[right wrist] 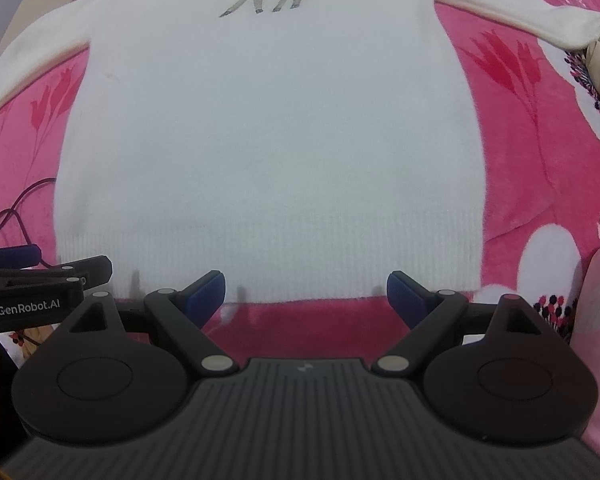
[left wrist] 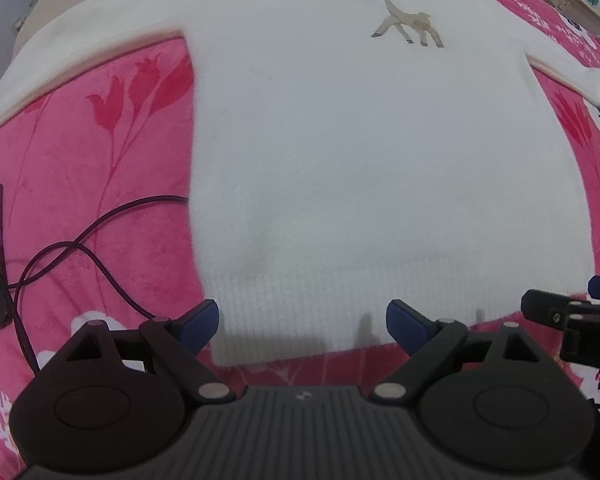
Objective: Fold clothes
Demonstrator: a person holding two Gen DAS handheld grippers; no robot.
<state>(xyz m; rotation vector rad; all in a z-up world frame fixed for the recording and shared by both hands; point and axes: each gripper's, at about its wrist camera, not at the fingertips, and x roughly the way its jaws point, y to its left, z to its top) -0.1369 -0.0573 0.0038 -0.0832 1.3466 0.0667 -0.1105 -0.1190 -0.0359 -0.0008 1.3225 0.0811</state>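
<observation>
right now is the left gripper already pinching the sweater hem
No, the left gripper is open, its blue pads apart just short of the white sweater hem.

Both wrist views face the sweater (left wrist: 340, 160) hem closely (side by side).

Sweater (left wrist: 340, 152) flat on blanket (left wrist: 100, 160), cable (left wrist: 100, 232) left of it, both tools before its hem.

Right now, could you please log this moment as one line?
stage: pre-grasp | white sweater: flat, unfolded, pink blanket | left hand-held gripper: open, hem | right hand-held gripper: open, hem
</observation>
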